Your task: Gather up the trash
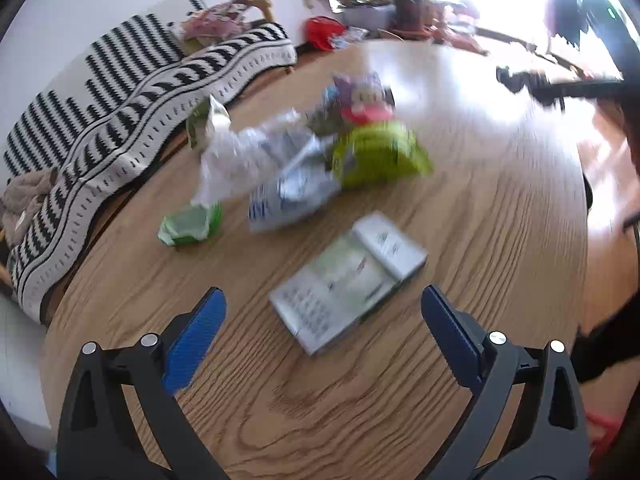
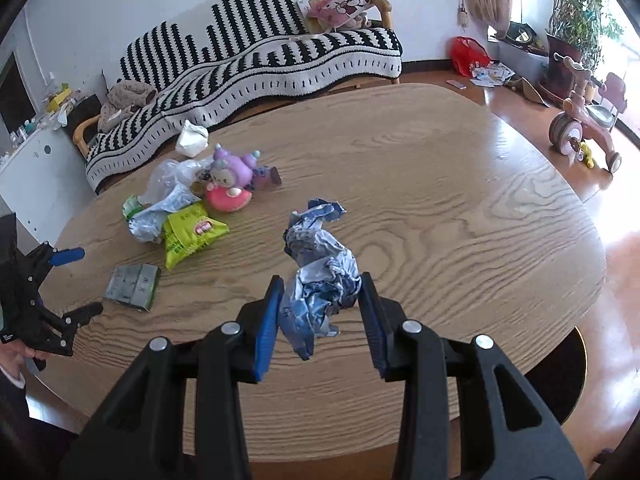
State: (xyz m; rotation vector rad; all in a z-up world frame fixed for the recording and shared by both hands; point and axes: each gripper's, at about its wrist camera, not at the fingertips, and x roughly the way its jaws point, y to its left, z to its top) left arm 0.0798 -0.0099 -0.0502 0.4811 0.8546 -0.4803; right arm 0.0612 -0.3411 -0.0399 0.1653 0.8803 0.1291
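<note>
My right gripper is shut on a crumpled blue-and-white wrapper and holds it over the wooden table. My left gripper is open and empty, its blue pads apart, just short of a flattened grey-green carton; the carton also shows in the right wrist view. Further off lies a trash pile: a yellow-green snack bag, clear plastic and a blue-white wrapper, a small green packet. The left gripper shows at the left edge of the right wrist view.
A pink and purple plush toy stands behind the pile, with a white tissue ball near the far table edge. A striped sofa lies beyond the table. A pink tricycle and a red bag are on the floor.
</note>
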